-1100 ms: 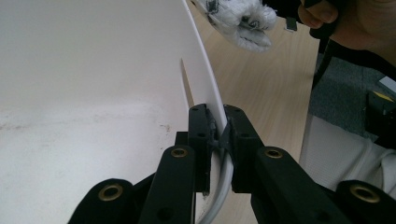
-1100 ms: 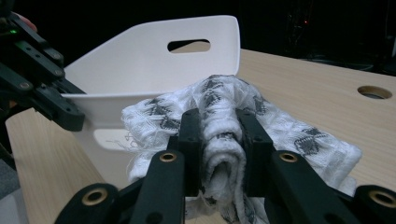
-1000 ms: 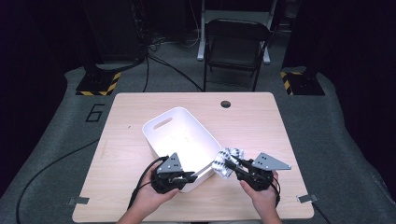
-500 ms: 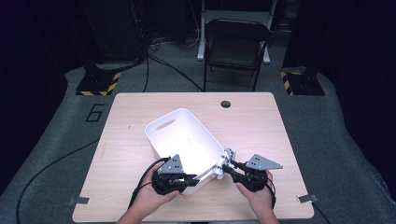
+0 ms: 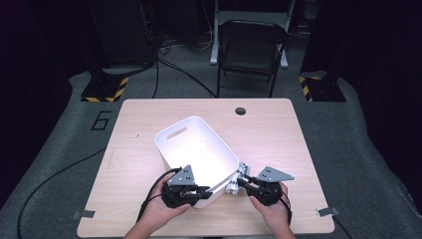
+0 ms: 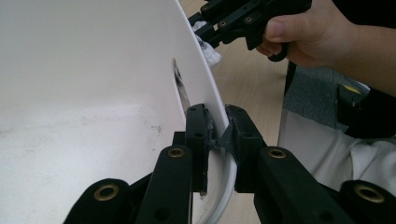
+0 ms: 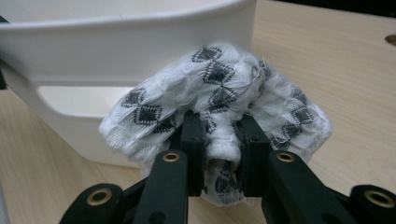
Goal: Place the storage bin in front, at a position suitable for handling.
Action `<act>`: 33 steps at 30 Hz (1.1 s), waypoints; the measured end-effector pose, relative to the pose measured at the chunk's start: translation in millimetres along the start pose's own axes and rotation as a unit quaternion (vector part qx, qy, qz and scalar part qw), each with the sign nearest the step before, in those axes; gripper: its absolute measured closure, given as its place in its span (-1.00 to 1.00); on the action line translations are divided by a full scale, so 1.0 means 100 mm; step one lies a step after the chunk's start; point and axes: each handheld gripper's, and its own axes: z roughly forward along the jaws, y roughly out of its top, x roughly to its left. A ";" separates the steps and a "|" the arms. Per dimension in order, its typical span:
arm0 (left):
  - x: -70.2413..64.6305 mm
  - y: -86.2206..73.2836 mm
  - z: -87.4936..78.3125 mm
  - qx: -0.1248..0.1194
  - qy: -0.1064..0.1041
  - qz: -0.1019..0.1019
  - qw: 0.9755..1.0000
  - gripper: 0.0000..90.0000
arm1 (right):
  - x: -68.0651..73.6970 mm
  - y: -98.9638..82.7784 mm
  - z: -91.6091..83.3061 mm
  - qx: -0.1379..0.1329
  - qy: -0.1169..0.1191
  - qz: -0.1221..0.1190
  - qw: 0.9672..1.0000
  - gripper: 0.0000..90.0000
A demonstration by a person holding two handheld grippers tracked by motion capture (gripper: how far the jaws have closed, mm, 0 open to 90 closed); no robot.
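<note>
Two grippers work at the table (image 5: pixel 149 144); from above, our left gripper (image 5: pixel 201 191) clamps the tub (image 5: pixel 196 149) at its near rim; our right gripper (image 7: pixel 219 154) pinches a cloth (image 7: pixel 219 88) against its outside wall; we judge wiping comes next, needing steady pressure.

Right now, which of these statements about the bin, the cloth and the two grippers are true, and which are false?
1. The left gripper clamps the wall of the white bin. True.
2. The right gripper is empty. False: its jaws are shut on a bunched cloth, white with a black pattern.
3. The cloth lies inside the bin. False: it is outside, against the bin's outer wall near a handle slot.
4. The bin stands on a wooden table. True.
5. A chair stands beyond the far edge of the table. True.
6. The bin is full of cloths. False: the inside that shows is bare.
</note>
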 end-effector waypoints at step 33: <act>-0.03 0.01 0.02 -0.002 0.007 -0.004 1.000 0.78 | 0.11 0.07 -0.09 -0.041 -0.008 -0.004 0.999 0.68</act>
